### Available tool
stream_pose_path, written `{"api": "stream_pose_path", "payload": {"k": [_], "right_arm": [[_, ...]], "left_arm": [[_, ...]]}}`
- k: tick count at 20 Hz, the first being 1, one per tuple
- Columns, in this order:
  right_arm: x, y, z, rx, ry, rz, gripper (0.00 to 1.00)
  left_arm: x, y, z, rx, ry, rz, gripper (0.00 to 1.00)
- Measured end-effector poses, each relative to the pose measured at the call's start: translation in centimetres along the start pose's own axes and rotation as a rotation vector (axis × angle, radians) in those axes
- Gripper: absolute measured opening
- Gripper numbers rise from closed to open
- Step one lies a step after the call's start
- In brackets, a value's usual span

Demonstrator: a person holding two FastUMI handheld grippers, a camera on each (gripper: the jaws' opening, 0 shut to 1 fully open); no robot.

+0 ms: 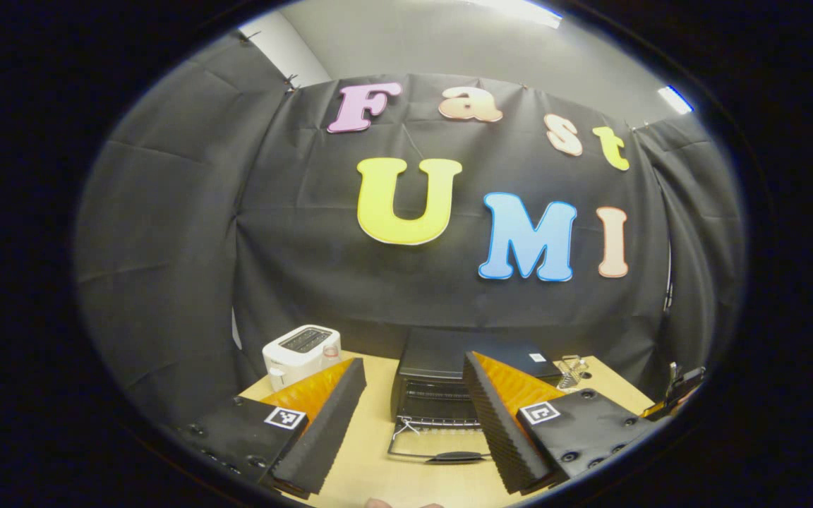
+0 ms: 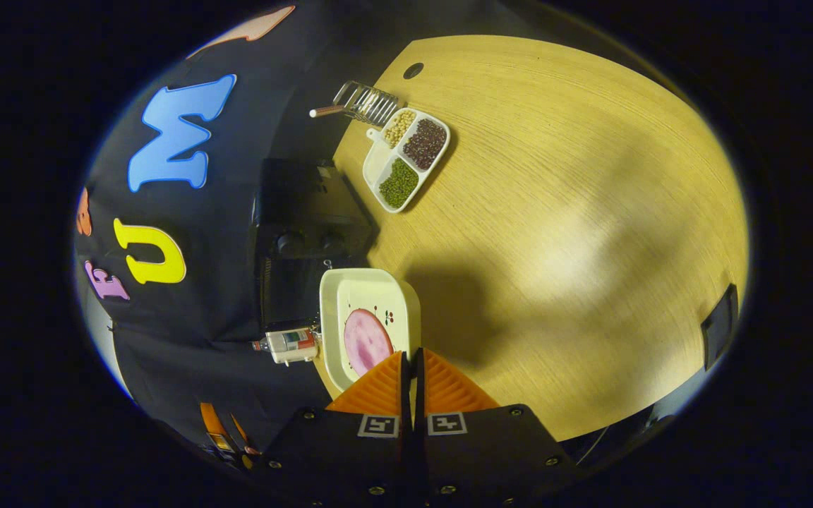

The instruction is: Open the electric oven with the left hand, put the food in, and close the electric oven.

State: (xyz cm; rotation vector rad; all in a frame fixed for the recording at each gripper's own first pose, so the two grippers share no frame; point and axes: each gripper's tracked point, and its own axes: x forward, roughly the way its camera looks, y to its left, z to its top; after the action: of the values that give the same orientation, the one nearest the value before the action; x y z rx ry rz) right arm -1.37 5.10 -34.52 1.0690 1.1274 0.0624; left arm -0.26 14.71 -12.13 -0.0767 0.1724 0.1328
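Right gripper (image 2: 411, 363), fingers pressed together on the near rim of the plate (image 2: 370, 296) carrying a pink food slice (image 2: 367, 341), holds it lengthwise away from the tips, beside the electric oven (image 2: 304, 243). Left gripper (image 1: 413, 381) stands wide apart before that oven, its door (image 1: 437, 441) dropped open toward it on the table (image 1: 378, 466).

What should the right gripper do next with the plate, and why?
Probably carry the plate toward the oven's opening. The oven door already lies folded down, and the right gripper appears closed on the plate's rim, holding it in the air beside the oven. The left gripper is open and holds nothing.
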Motion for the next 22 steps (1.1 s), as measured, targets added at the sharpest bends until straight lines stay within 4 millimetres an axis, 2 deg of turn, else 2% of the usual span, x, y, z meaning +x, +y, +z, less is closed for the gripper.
{"api": "stream_pose_path", "payload": {"k": [2, 5, 6, 7, 8, 10, 11, 15, 22], "right_arm": [[-0.3, 2.0, -1.4, 0.017, -0.025, 0.027, 0.01], [0.1, 4.5, -3.2, 0.05, -0.06, 0.05, 0.0], [0.5, 5.0, -3.9, 0.053, -0.07, 0.049, 0.0], [1.1, 5.6, -4.4, 0.06, -0.081, 0.046, 0.0], [1.8, 6.2, -4.9, 0.067, -0.088, 0.044, 0.01], [3.6, 7.6, -5.5, 0.088, -0.112, 0.047, 0.01], [4.5, 8.4, -5.6, 0.096, -0.129, 0.048, 0.0], [8.2, 11.2, -6.1, 0.137, -0.175, 0.032, 0.01], [15.6, 15.2, -5.3, 0.305, -0.279, 0.019, 0.01]], "left_arm": [[-0.1, 0.5, 0.5, 0.016, -0.012, -0.018, 0.89], [-0.7, 1.3, 1.6, 0.052, -0.032, -0.053, 0.89], [-0.8, 1.4, 2.0, 0.057, -0.035, -0.069, 1.0], [-1.1, 1.6, 2.6, 0.064, -0.042, -0.082, 1.0], [-1.3, 1.9, 2.8, 0.072, -0.047, -0.094, 0.89], [-1.7, 2.3, 3.6, 0.093, -0.055, -0.123, 0.96], [-1.9, 2.6, 3.9, 0.101, -0.061, -0.132, 0.92], [-2.3, 3.6, 4.2, 0.093, -0.056, -0.173, 1.0], [-2.4, 7.0, 4.0, 0.069, -0.045, -0.184, 1.0]]}}
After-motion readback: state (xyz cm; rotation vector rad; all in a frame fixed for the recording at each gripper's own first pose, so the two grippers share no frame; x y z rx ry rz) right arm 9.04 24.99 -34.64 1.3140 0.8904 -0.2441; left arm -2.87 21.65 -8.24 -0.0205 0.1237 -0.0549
